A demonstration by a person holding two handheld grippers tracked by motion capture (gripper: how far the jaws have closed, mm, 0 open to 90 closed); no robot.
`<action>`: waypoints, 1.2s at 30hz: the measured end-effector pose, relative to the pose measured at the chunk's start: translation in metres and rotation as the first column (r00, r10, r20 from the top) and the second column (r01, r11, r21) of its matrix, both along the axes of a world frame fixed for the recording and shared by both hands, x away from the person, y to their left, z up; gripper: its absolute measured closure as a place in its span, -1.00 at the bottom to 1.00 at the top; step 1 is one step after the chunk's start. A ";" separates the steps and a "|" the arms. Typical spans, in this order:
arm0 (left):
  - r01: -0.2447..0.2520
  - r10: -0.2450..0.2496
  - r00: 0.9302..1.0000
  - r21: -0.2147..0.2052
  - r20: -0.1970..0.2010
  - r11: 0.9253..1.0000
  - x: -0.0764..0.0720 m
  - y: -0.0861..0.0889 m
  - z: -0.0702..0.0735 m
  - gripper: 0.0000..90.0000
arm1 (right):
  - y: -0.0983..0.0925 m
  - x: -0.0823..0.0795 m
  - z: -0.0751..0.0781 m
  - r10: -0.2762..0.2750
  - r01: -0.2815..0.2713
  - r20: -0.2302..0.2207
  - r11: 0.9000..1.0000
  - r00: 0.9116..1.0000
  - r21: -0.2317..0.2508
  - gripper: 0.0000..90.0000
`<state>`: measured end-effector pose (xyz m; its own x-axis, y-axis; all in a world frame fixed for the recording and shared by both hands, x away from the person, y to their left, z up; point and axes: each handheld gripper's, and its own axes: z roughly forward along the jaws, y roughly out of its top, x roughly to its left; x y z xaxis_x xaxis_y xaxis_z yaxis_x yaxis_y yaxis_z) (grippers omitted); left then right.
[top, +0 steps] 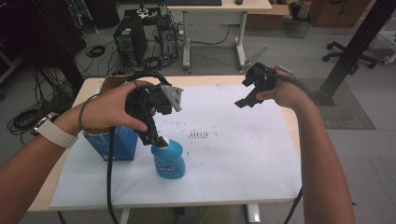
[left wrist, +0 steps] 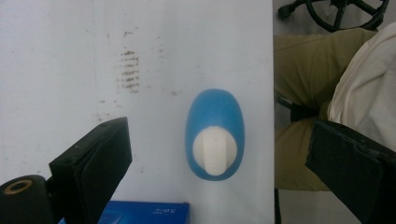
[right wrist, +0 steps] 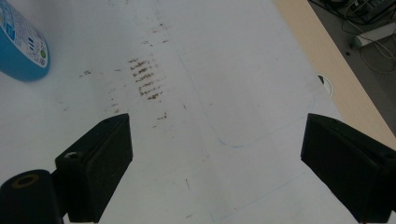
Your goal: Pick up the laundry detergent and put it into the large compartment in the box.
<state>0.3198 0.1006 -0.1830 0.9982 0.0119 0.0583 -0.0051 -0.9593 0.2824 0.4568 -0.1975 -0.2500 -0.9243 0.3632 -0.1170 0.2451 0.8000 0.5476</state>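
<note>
A: Risk first, I'd say. The left hand-held black two-jaw gripper [left wrist: 219, 172] hangs straight above the squat blue plastic bottle with the white cap [left wrist: 214, 134], jaws spread wide with the cap between them and touching neither.

B: And the bottle itself?

A: Upright, lower centre-left of the high view [top: 168, 160], just beside the blue cardboard box [top: 113, 142]. In the left gripper view it stands close to the near edge of the sheet.

B: So what goes wrong?

A: My guess: the cap is small and rounded, so if the jaws close off-centre, or pinch only the cap's tip, the bottle could tilt and topple, perhaps off that near edge toward the person's lap. The box close by also leaves little room on that side; a jaw could catch it.

B: The other hand?

A: The right hand-held black two-jaw gripper [top: 254, 86] floats in the upper right of the high view, well apart from the bottle. Its own view shows the jaws gaping, nothing between them, with a slice of the bottle's label in the upper left corner.

B: The surface?

A: A white paper sheet [top: 233, 154] over a pale wooden table [top: 205, 80], with a patch of brown smudged stripes [right wrist: 145, 77] near its middle and faint blue pen outlines.

B: The room?

A: Grey floor, a black computer tower [top: 129, 44] with tangled cables in the upper left, a second white-legged desk [top: 219, 9] along the top, and office chair wheels in the upper right.
</note>
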 end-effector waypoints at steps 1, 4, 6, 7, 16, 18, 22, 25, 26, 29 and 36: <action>0.003 -0.003 1.000 0.003 0.000 1.000 0.000 0.000 -0.001 -0.84 | 0.000 0.000 0.000 0.000 0.000 0.000 1.000 1.000 0.000 -0.79; 0.004 -0.004 1.000 0.004 -0.002 1.000 0.000 0.000 -0.004 -0.84 | 0.000 0.000 0.000 0.002 -0.002 0.001 1.000 1.000 0.000 -0.79; 0.005 -0.005 1.000 0.009 -0.003 1.000 0.000 -0.001 -0.006 -0.84 | 0.000 0.000 0.000 0.001 -0.001 0.000 1.000 1.000 -0.001 -0.79; 0.008 -0.008 1.000 0.010 -0.005 1.000 0.000 -0.001 -0.007 -0.84 | 0.000 0.000 0.000 0.001 -0.001 0.001 1.000 1.000 -0.001 -0.79; 0.030 -0.030 1.000 0.033 0.000 0.999 0.002 -0.002 -0.018 -0.84 | 0.000 0.000 -0.003 0.000 0.000 -0.004 1.000 1.000 0.002 -0.79; 0.032 -0.032 0.999 0.033 0.001 0.999 0.002 -0.002 -0.019 -0.84 | 0.001 0.000 -0.003 0.001 -0.001 -0.004 1.000 1.000 0.001 -0.79; 0.042 -0.042 0.999 0.035 0.004 0.998 0.003 -0.004 -0.021 -0.83 | 0.000 0.001 -0.003 0.000 0.000 -0.006 1.000 1.000 0.000 -0.79; 0.046 -0.046 0.999 0.040 -0.003 0.998 0.005 -0.004 -0.023 -0.83 | 0.000 0.001 -0.004 -0.001 0.001 -0.007 1.000 1.000 0.001 -0.79; 0.048 -0.048 0.999 0.041 -0.002 0.998 0.005 -0.004 -0.024 -0.83 | -0.001 0.000 -0.003 -0.003 0.003 -0.007 1.000 1.000 0.000 -0.79; 0.046 -0.046 0.999 0.040 -0.002 0.998 0.006 -0.004 -0.027 -0.83 | -0.001 0.000 -0.003 -0.004 0.004 -0.007 1.000 1.000 -0.001 -0.79; 0.041 -0.041 0.999 0.044 -0.007 0.998 0.008 -0.002 -0.033 -0.83 | -0.001 0.000 -0.004 -0.005 0.005 -0.009 1.000 1.000 -0.002 -0.79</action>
<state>0.3275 0.0990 -0.2156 0.9982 -0.0315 0.0513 -0.0430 -0.9697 0.2404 0.4572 -0.1989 -0.2543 -0.9236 0.3674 -0.1096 0.2538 0.8001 0.5436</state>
